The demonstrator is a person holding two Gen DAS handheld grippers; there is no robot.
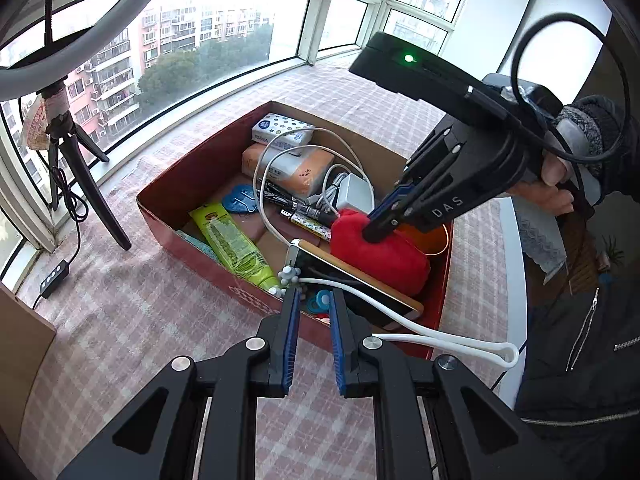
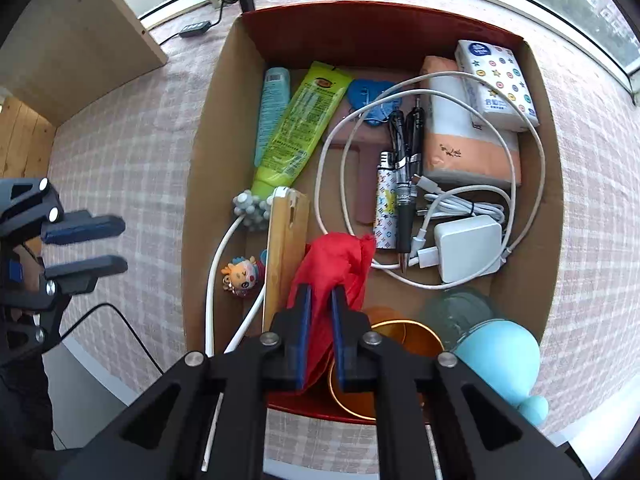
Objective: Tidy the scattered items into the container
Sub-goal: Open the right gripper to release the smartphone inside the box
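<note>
A red-sided cardboard box [image 1: 200, 256] [image 2: 208, 128] sits on the checked cloth, holding a green tube [image 2: 298, 120], tissue packs [image 2: 472, 136], pens [image 2: 406, 168], a white charger [image 2: 468, 248] with cable, and a gold phone [image 2: 286, 248]. My right gripper [image 2: 319, 300] [image 1: 374, 234] is shut on a red cloth [image 2: 340, 268] [image 1: 384, 256], held down inside the box at its near end. My left gripper [image 1: 313, 300] [image 2: 124, 246] hovers open and empty just outside the box's side wall, apart from it.
An orange cup [image 2: 384, 368] and a light-blue bottle [image 2: 500, 360] lie in the box's near corner. A black tripod [image 1: 88, 184] stands by the window. A white cable loop [image 1: 460, 344] hangs over the box edge. A person's hand and dark jacket [image 1: 580, 360] are at right.
</note>
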